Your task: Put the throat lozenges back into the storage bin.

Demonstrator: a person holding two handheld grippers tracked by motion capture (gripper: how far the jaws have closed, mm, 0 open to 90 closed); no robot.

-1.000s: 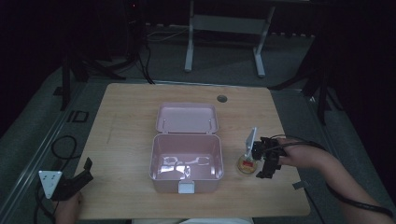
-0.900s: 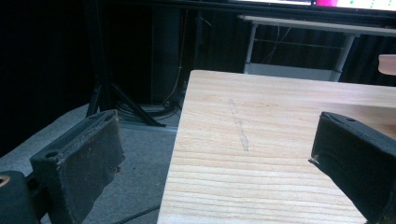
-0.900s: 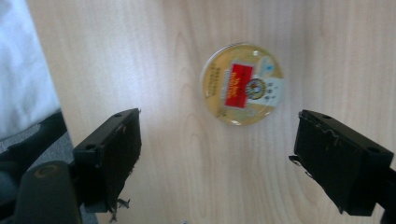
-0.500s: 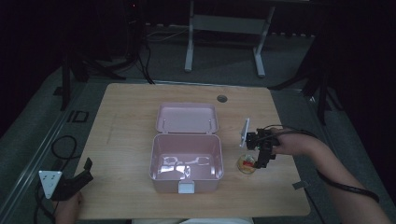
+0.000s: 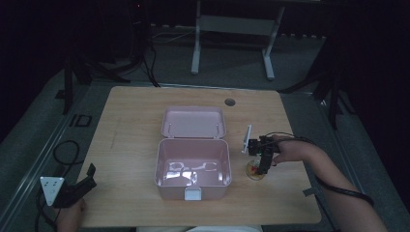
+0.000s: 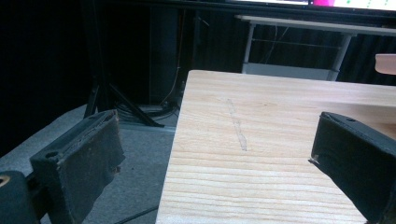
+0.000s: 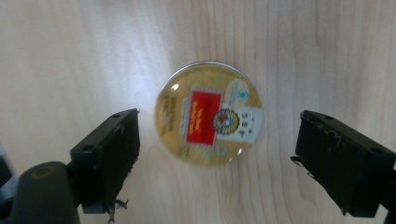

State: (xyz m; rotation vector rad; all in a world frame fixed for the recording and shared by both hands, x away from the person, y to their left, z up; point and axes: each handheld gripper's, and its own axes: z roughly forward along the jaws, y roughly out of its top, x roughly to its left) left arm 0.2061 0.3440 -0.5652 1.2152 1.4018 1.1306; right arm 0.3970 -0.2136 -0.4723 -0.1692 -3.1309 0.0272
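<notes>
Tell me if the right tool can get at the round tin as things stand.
Probably yes. The right tool hangs over the tin with its jaws spread wider than it, and bare table lies all round. The box stands apart to one side.

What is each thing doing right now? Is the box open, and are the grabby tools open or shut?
Pink box: open, lid tipped back, inside looks empty.
Round tin: lying flat on the table, lid on, not gripped.
Right tool: open, jaws on either side of the tin, pointing down at it.
Left tool: open, holding nothing, at the table's edge.
</notes>
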